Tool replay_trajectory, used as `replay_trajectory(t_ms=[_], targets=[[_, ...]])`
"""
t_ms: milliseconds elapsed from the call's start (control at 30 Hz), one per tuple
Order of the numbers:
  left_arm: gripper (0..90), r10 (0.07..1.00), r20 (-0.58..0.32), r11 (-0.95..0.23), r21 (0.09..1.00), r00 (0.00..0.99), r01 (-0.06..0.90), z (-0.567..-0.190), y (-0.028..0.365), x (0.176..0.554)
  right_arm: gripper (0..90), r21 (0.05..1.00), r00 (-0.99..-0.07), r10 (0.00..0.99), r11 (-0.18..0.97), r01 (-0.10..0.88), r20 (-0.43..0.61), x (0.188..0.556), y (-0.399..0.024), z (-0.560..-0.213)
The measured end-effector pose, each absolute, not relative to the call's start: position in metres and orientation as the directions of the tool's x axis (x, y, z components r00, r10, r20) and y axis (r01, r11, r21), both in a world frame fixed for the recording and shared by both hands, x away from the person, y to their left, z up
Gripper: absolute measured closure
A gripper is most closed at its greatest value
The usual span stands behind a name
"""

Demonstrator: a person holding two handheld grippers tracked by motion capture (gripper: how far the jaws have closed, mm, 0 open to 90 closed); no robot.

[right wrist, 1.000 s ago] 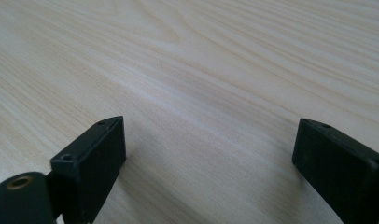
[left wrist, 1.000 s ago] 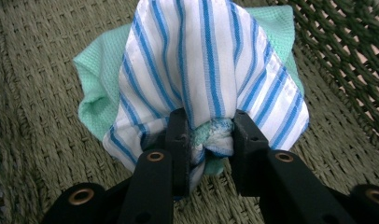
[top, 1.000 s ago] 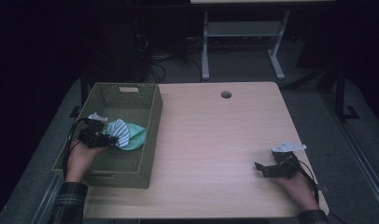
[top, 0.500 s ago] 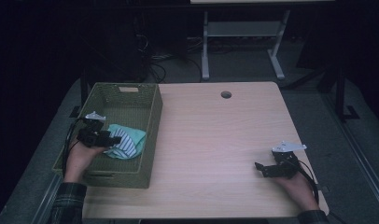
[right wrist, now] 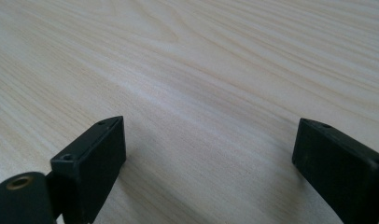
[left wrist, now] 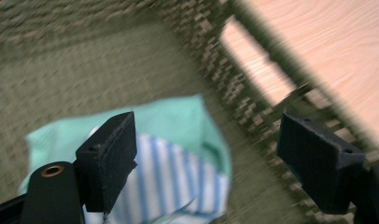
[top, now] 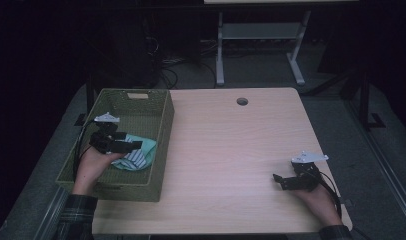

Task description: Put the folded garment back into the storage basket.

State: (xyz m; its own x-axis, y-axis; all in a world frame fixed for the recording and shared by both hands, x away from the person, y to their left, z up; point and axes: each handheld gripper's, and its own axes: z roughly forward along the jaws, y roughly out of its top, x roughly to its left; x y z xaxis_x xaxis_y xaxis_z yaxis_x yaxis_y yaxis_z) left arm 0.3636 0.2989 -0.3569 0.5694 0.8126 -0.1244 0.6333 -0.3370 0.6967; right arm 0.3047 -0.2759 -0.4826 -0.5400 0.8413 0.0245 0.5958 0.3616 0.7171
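Letting go: my left gripper [top: 133, 145] jaws had just been opening, stood wide, nothing between them. Mint-green, blue-striped folded cloth [left wrist: 178, 154] lay in olive woven basket [top: 161, 150], near its right wall, at table's [top: 231, 150] left edge. Right gripper [top: 280, 180] gaped idle near front right corner. Next, I judged: lift left clear of rim.

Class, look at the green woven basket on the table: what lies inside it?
Inside the basket lies one crumpled cloth, mint green with a blue-and-white striped part. The open left gripper hangs above it. Whatever lies under the cloth is covered.
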Motion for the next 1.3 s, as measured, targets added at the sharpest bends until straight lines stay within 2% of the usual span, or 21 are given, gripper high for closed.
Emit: replay_trajectory(t_ms=[367,700,967,1300], targets=[[19.5,0.748,-0.137,-0.348,0.752,0.649,0.559,-0.336,0.254,0.356,9.2,0.717,-0.537,0.843,0.357,0.599,0.028,0.304,-0.276,-0.483],[19.5,0.689,-0.134,-0.393,0.757,0.712,0.523,-0.336,0.205,0.354,9.2,0.717,-0.533,0.846,0.355,0.600,0.028,0.304,-0.275,-0.483],[19.2,0.651,-0.134,-0.422,0.755,0.747,0.503,-0.345,0.163,0.351,9.2,0.717,-0.533,0.845,0.355,0.600,0.028,0.304,-0.275,-0.483],[18.8,0.621,-0.094,-0.472,0.747,0.778,0.467,-0.366,0.123,0.345,9.2,0.717,-0.533,0.846,0.354,0.601,0.029,0.304,-0.275,-0.483]])
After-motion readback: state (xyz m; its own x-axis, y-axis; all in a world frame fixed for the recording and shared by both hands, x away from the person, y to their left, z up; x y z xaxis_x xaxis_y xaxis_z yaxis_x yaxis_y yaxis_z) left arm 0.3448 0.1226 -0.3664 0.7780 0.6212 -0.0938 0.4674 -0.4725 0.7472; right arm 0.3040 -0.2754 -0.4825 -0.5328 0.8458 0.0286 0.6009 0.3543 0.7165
